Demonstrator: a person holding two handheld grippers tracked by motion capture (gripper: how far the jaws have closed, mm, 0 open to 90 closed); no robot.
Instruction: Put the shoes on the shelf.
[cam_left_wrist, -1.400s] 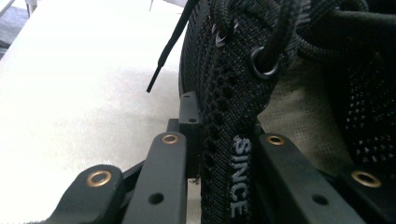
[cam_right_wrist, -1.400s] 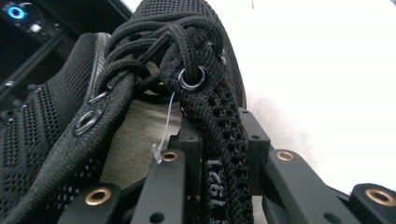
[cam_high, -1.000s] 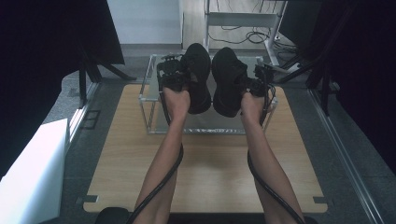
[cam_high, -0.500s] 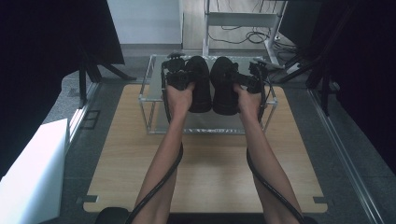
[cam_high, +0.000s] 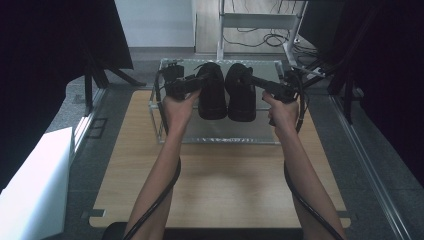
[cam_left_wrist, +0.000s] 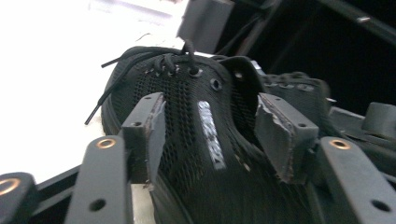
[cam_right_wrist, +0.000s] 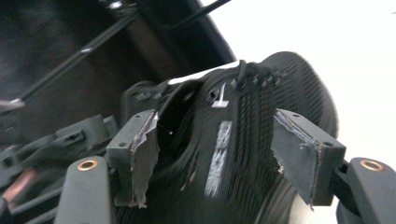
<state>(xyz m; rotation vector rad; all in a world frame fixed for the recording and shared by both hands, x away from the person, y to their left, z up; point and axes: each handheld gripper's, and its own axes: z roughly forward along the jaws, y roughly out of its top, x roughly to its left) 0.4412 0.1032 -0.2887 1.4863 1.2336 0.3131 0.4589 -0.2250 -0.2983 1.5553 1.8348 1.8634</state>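
Note:
Two black mesh shoes stand side by side on a clear rack (cam_high: 220, 141): the left shoe (cam_high: 212, 97) and the right shoe (cam_high: 242, 97). My left gripper (cam_high: 198, 83) reaches in at the left shoe's outer side. In the left gripper view the left gripper (cam_left_wrist: 212, 128) has the left shoe (cam_left_wrist: 210, 154) between its worn pads (cam_left_wrist: 152, 135); its jaws have just been opening. My right gripper (cam_high: 253, 80) mirrors it at the right shoe. Its jaws (cam_right_wrist: 219, 149) have also just been opening, with the right shoe (cam_right_wrist: 243, 158) between them and room beside the pads (cam_right_wrist: 299, 154).
The rack stands at the far end of a wooden table (cam_high: 220, 190). A white box (cam_high: 35, 190) sits low at the left. Beyond the rack are a metal stand (cam_high: 260, 20) and floor cables (cam_high: 260, 39). Dark curtains hang on both sides.
The shoes came down from a raised hold to rest on the rack. Both grippers' jaws spread apart and both hands drew back a little toward the person.

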